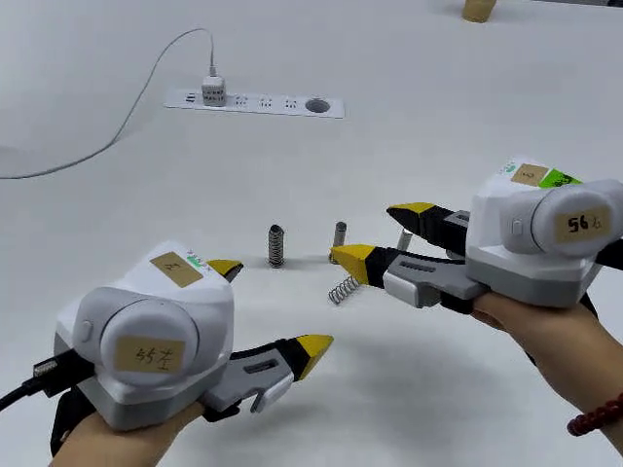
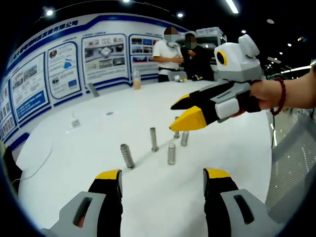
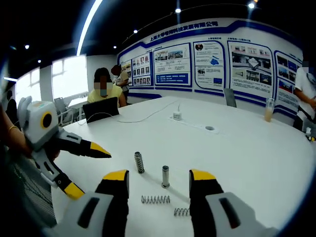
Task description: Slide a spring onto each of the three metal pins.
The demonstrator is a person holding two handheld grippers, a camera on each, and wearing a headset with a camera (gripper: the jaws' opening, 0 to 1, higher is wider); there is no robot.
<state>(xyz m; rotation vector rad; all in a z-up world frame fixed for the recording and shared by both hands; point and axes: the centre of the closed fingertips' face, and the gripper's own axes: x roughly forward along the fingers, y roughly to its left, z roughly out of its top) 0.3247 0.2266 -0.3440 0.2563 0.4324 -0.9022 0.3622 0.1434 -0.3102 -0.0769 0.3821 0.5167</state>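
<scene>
Both grippers hang over the white table (image 1: 428, 399) with nothing in them. The left gripper (image 1: 270, 305) sits low and close to the person, its fingers spread wide and empty. The right gripper (image 1: 381, 232) reaches in from the other side, its fingers likewise apart and holding nothing. Between them the pins stand upright in a short row. The first pin (image 1: 276, 246) already wears a spring and the bare pin (image 1: 340, 234) beside it has none. The third pin (image 1: 404, 239) is partly hidden behind the right gripper's fingers, so I cannot tell whether it is loaded. What matters now is the loose spring (image 1: 344, 289), lying flat on the table on the person's side of the bare pin. It is just beside the right gripper's lower yellow tip and well apart from the left fingers, so the right gripper is plainly the nearer one. In the right gripper view this spring lies low between the fingers, its long axis running across the gap from one finger toward the other rather than along them. A second spring (image 3: 181, 212) peeps out by the finger at the right of that view, half covered. I'd judge one pin done and the next step to be picking up the loose spring. For that the right gripper would need to dip down and probably roll, so the fingers close across the coil's width instead of on its ends. Then it could stand the spring upright over the bare pin.
</scene>
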